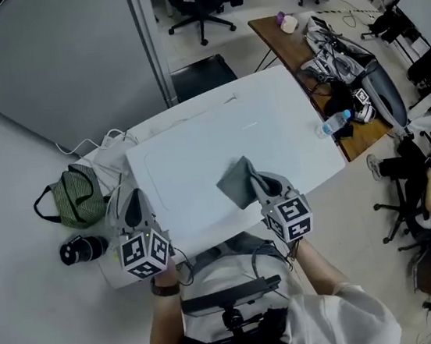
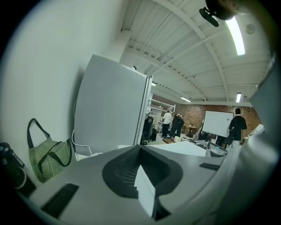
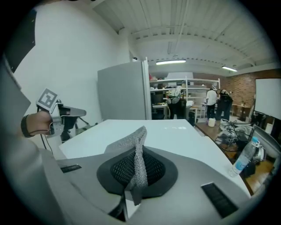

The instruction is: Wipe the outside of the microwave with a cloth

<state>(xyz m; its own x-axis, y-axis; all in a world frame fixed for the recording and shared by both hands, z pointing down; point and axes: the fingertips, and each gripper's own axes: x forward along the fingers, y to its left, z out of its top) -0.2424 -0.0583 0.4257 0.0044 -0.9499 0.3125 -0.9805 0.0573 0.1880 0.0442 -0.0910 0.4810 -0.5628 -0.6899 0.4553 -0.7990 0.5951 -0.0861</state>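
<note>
Head view: cloth [image 1: 236, 182] lies on the microwave [image 1: 218, 131] top near its front edge, pinched by the right gripper [image 1: 256, 184]. Bare top stretches away from it toward the back edge. Left gripper [image 1: 132, 210] sits off the front-left corner, beside the side wall.

Left gripper view: jaws pressed together, empty.

Right gripper view: jaws clamp a cloth fold, which stands up ahead of them.

I'd say the right one is nearer; push forward.

A wide white bench [image 1: 191, 163] fills the middle of the room; a grey cloth [image 1: 236, 182] rests on its near part.
</note>
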